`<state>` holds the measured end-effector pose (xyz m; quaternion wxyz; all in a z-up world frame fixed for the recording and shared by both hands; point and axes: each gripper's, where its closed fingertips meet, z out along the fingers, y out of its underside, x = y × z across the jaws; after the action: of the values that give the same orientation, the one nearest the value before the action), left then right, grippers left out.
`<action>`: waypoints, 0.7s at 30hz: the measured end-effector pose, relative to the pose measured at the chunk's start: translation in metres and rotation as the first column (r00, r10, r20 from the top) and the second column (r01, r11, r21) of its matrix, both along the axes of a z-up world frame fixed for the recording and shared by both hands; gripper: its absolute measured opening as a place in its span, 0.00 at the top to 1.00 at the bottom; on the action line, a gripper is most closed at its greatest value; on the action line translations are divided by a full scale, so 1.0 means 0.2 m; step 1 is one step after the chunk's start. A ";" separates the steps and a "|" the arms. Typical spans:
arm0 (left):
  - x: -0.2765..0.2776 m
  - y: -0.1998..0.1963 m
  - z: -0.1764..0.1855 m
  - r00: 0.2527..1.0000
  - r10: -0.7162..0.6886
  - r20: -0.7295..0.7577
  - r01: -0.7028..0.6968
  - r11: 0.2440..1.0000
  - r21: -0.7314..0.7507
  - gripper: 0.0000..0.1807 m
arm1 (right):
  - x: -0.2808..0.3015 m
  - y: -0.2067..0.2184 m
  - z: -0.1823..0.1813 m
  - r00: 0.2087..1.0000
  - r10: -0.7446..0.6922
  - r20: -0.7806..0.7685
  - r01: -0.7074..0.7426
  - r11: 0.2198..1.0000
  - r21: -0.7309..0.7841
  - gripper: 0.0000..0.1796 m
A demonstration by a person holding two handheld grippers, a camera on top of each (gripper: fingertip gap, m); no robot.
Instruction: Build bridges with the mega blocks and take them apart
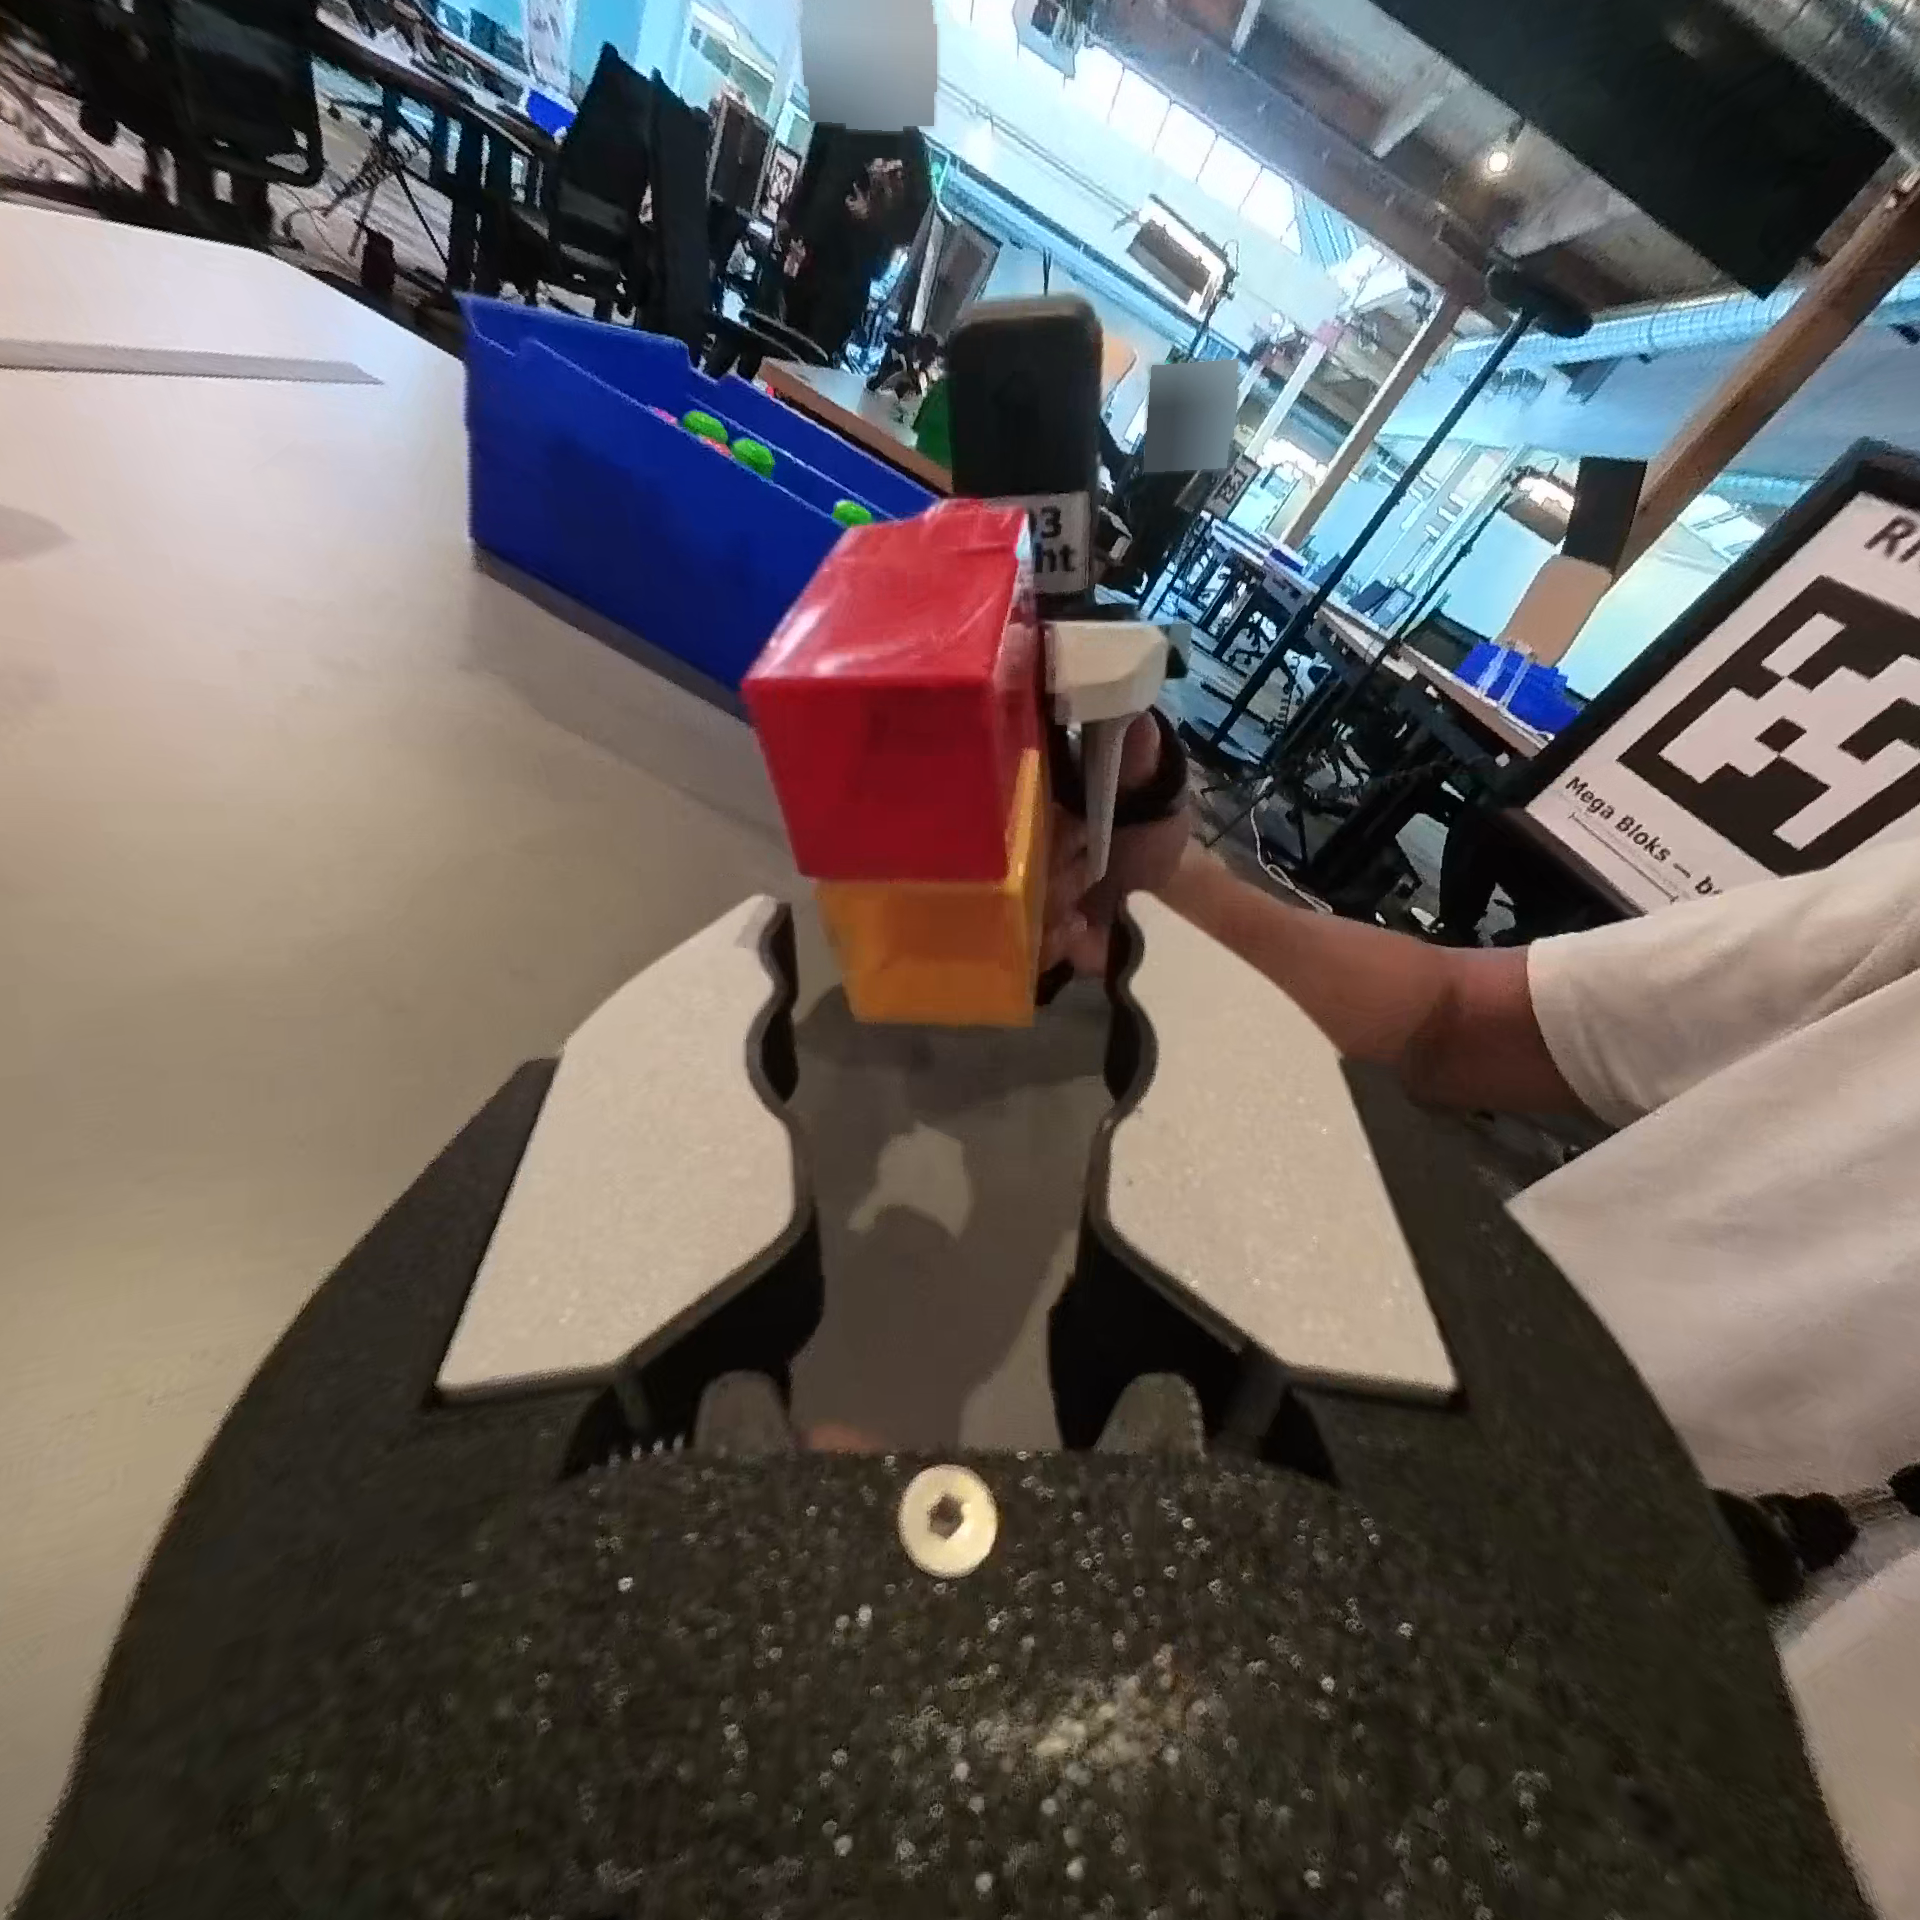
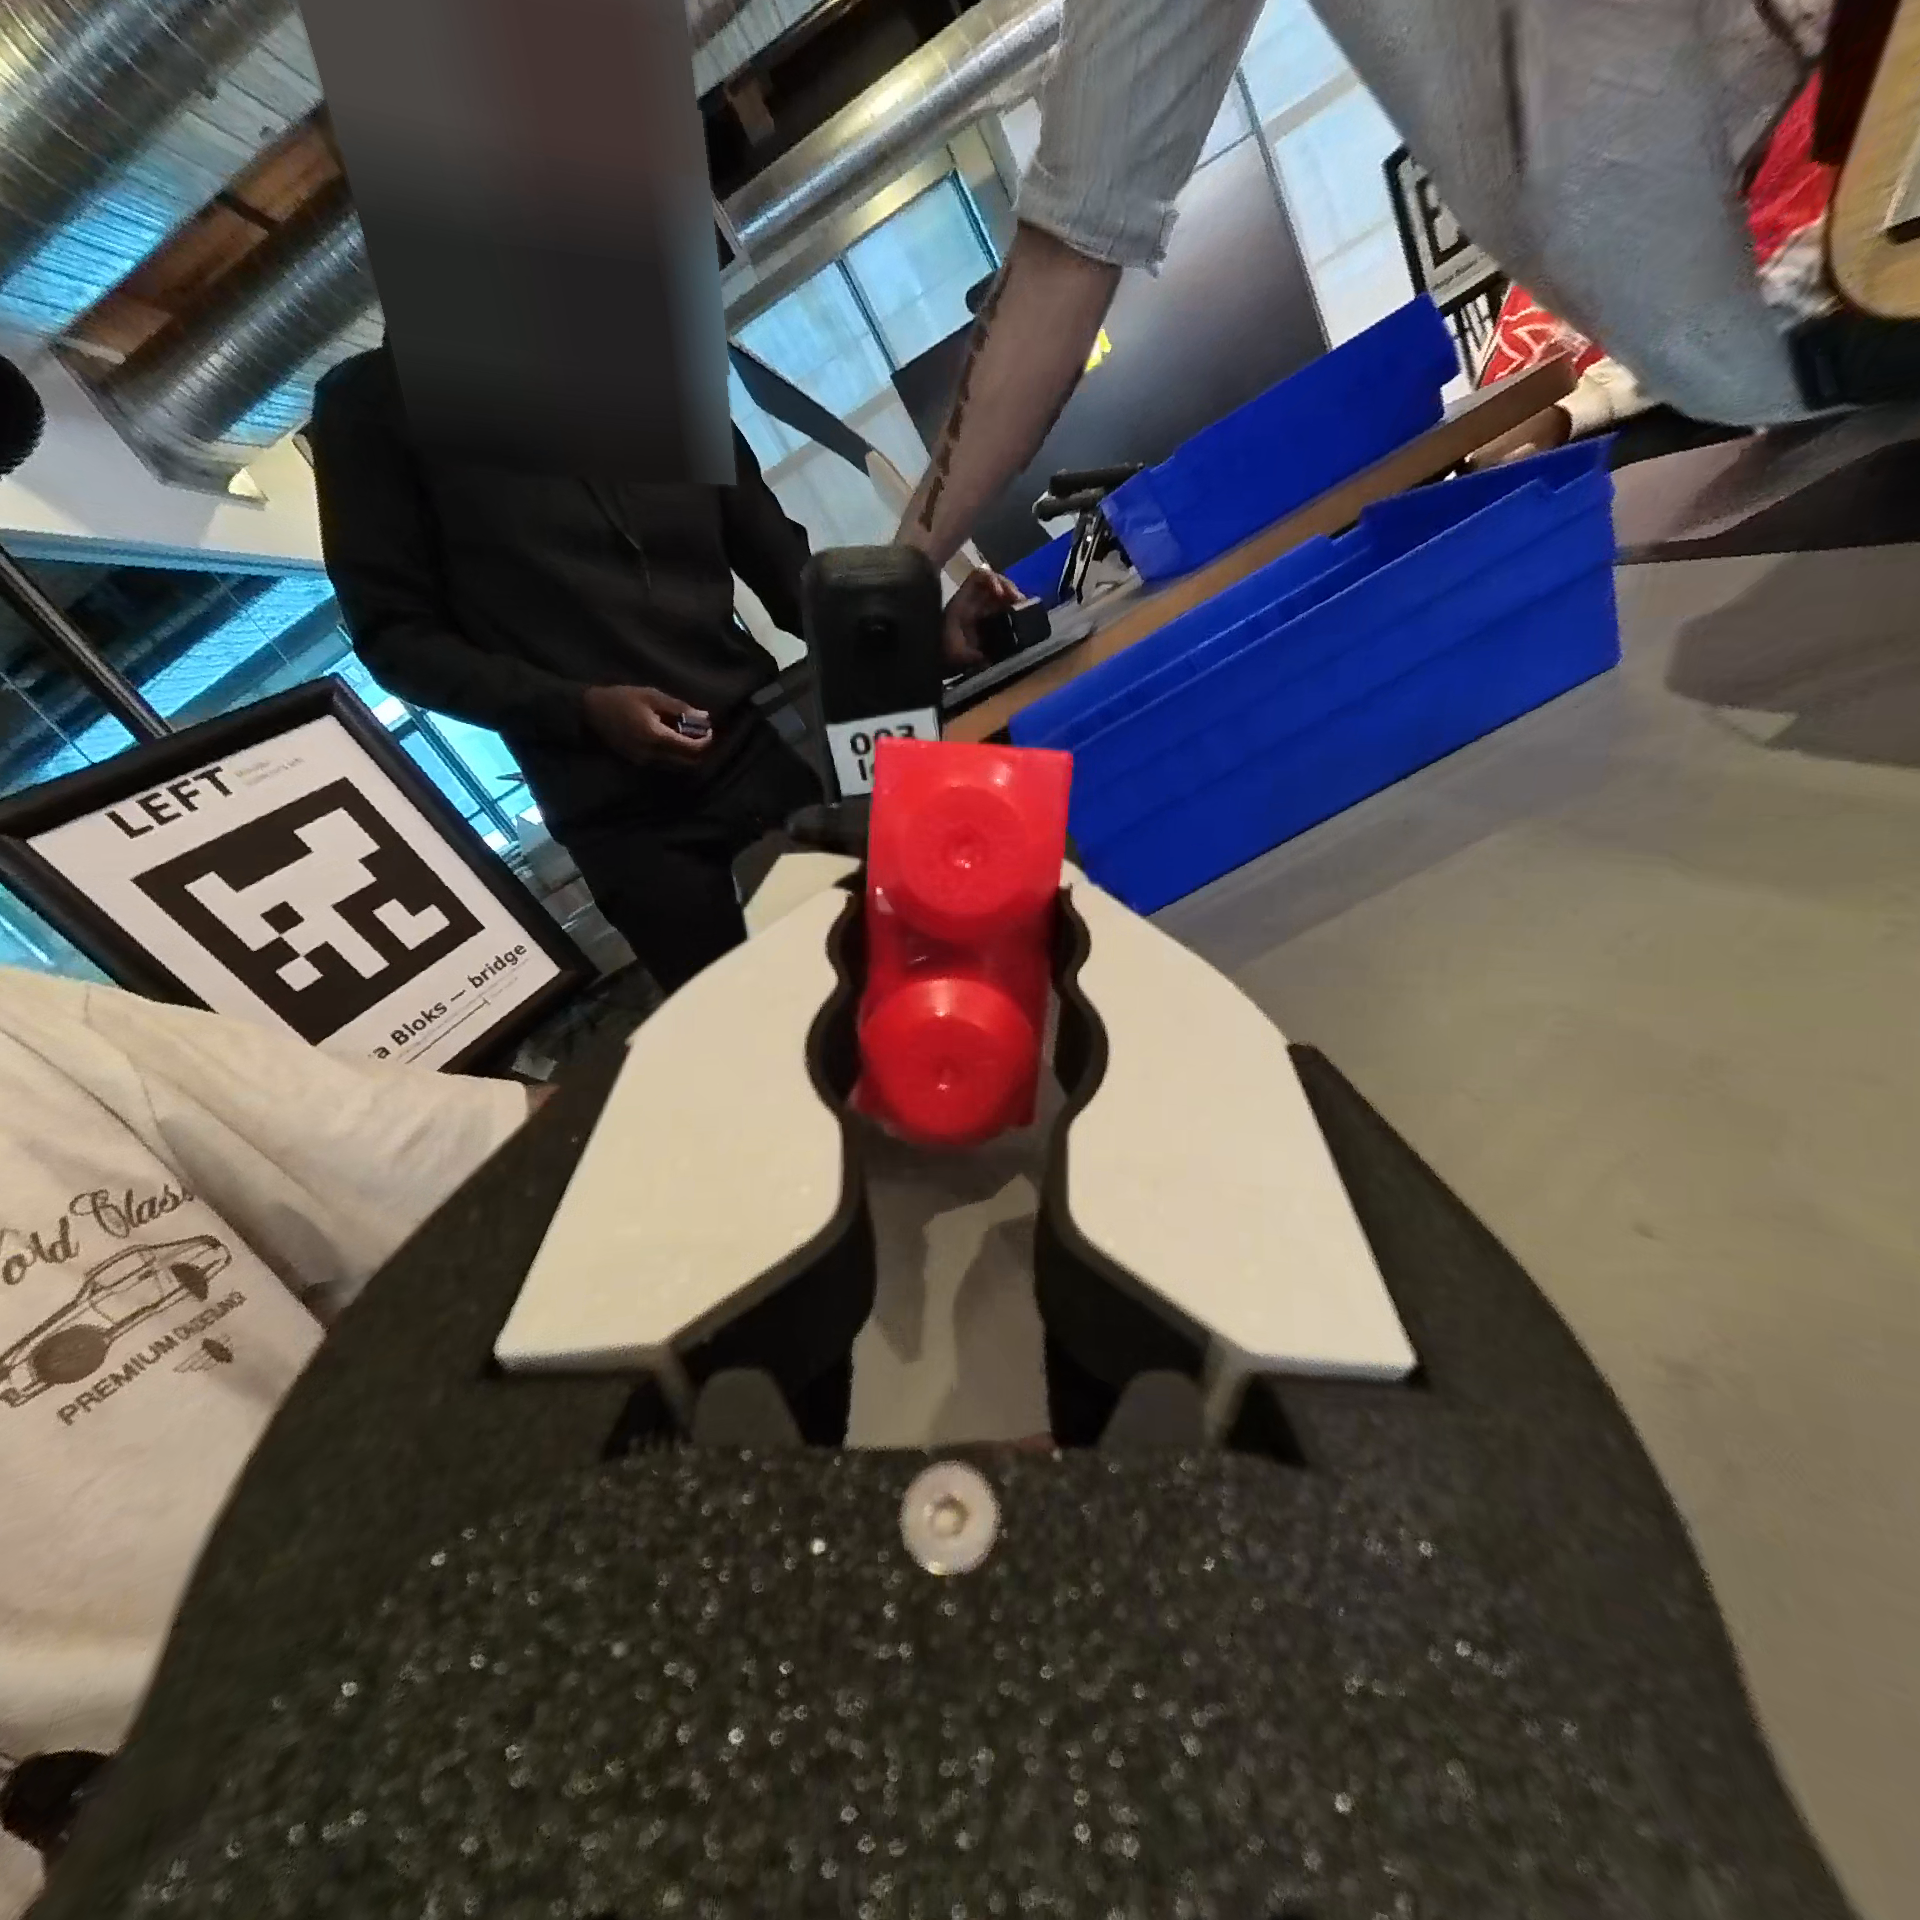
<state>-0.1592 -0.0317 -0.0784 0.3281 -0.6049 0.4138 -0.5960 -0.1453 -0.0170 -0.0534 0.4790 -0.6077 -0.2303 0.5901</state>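
Grey table (image 1: 260,727), right jaws clamping red block (image 2: 961,935)

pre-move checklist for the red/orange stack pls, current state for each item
1. Right gripper shut on the red block: ok, both fingers press its sides.
2. Left gripper on the orange block: not ok, jaws open, block just past the fingertips.
3. Red and orange blocks joined: ok, seated flush in the left wrist view.
4. Stack clear of the table: ok, held in the air.
5. Blue bin reachable for drop-off: ok, open, green studs showing inside.
6. Firmness of the joint: cannot tell.
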 end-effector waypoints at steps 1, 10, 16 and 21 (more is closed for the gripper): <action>0.00 0.00 0.00 1.000 0.006 0.003 -0.006 1.000 0.001 0.73 | -0.01 0.00 0.00 1.000 0.004 0.003 -0.004 1.000 0.002 0.81; -0.01 0.02 0.01 1.000 -0.026 0.013 0.026 0.999 -0.037 0.80 | 0.00 -0.01 -0.02 0.999 0.016 0.036 -0.015 1.000 -0.024 0.81; -0.03 0.03 0.03 0.998 -0.040 0.044 0.042 0.997 -0.058 0.81 | -0.01 -0.03 -0.07 0.988 0.051 0.143 -0.048 0.999 -0.024 0.77; -0.02 0.02 0.01 0.998 -0.046 0.032 0.048 0.997 -0.054 0.81 | -0.02 -0.03 -0.09 0.989 0.069 0.133 -0.065 0.997 -0.029 0.81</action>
<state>-0.1632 -0.0267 -0.0764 0.3037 -0.5943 0.4065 -0.6240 -0.1497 -0.0232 -0.0716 0.4348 -0.6437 -0.2749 0.5665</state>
